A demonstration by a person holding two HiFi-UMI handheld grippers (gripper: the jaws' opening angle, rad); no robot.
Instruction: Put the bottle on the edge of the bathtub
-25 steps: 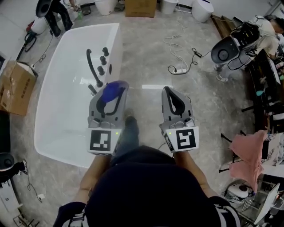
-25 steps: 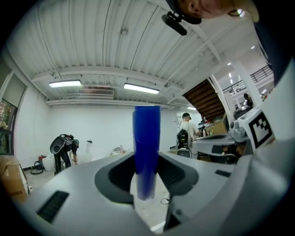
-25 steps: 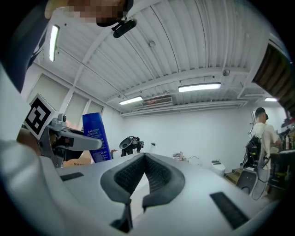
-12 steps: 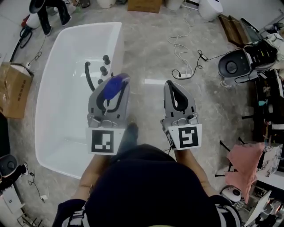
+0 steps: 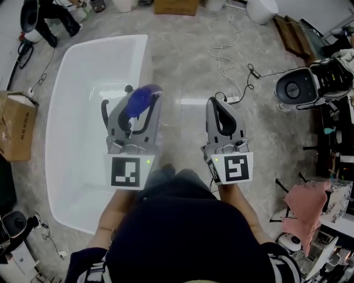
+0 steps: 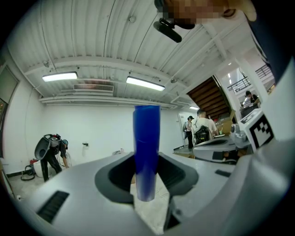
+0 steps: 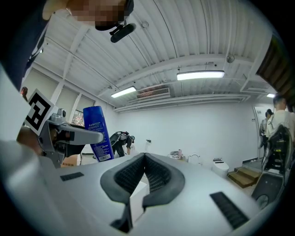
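Head view: left tongs (image 5: 141,103) pinching upright blue bottle (image 5: 138,99) over white bathtub (image 5: 72,83), near its floor-side rim. Right tongs (image 5: 217,104) over marbled floor (image 5: 182,61). Right gripper view alone: tongs pressed together, empty; bottle's printed label legible. Cables (image 5: 227,55) and cardboard box (image 5: 16,124) lying nearby.

A mottled grey stone floor (image 5: 182,66) fills the head view. A cardboard box (image 5: 16,124) sits at nine o'clock and a second box (image 5: 175,6) at twelve. White cables (image 5: 224,52) sprawl at one o'clock, and a pink cloth (image 5: 306,202) is draped at four. Overhead, a ribbed white ceiling (image 6: 92,37) carries tube lights (image 6: 60,76). The walls (image 6: 101,131) are plain white.
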